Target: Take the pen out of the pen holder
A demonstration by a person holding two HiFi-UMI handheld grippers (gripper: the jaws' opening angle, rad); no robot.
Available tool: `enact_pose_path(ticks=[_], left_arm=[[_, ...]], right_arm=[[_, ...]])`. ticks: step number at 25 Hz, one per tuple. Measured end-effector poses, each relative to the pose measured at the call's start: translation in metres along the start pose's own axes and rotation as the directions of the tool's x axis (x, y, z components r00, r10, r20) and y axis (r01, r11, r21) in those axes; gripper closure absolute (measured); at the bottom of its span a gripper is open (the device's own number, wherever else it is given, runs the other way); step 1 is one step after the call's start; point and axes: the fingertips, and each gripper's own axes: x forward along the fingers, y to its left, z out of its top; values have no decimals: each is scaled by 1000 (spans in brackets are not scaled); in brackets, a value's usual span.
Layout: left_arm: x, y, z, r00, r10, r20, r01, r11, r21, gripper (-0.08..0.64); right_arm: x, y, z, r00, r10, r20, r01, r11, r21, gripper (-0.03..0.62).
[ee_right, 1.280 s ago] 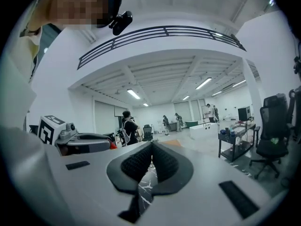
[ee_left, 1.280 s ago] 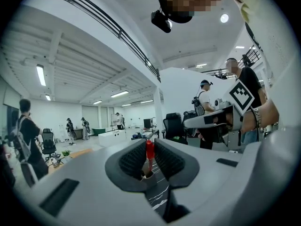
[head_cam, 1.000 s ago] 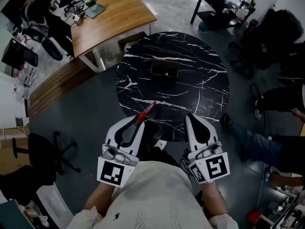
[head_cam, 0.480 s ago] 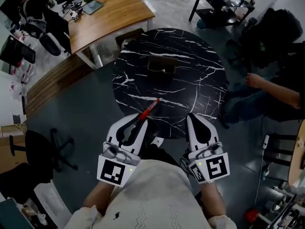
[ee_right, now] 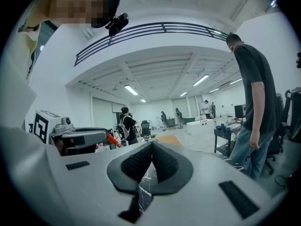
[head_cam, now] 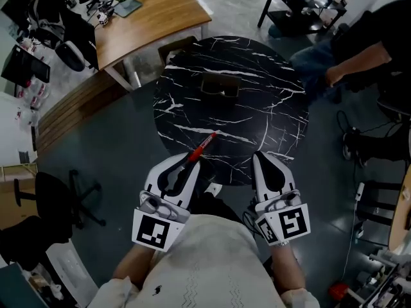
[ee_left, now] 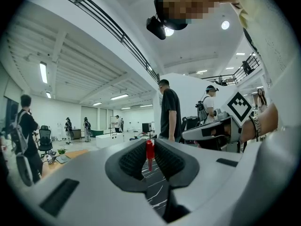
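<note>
A red pen (head_cam: pixel 200 147) sticks out forward from my left gripper (head_cam: pixel 190 162), which is shut on it near the front edge of the round black marble table (head_cam: pixel 270 101). In the left gripper view the red pen (ee_left: pixel 149 151) stands pinched between the ribbed pads (ee_left: pixel 133 159). The dark pen holder (head_cam: pixel 219 87) sits at the table's middle, well beyond both grippers. My right gripper (head_cam: pixel 262 158) hovers at the table's near edge, jaws together with nothing in them; its tip (ee_right: pixel 151 146) shows closed in the right gripper view, where the red pen (ee_right: pixel 113 140) appears at left.
A wooden desk (head_cam: pixel 144 19) with chairs stands at the back left. A person (head_cam: pixel 359 43) moves by the table's right side. A dark cart (head_cam: pixel 300 2) is at the back right. A black office chair (head_cam: pixel 54 201) stands on the floor at left.
Both grippers and the pen stay nearly still. The person at the right has walked up along the table's right side.
</note>
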Motion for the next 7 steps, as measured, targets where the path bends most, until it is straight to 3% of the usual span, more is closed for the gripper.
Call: enact_pose_path(ticks=[7], left_arm=[[-3, 4, -2, 1000, 6, -4, -6, 1000, 4, 497]], right_arm=[[6, 5, -3, 1000, 20, -14, -20, 1000, -9, 575]])
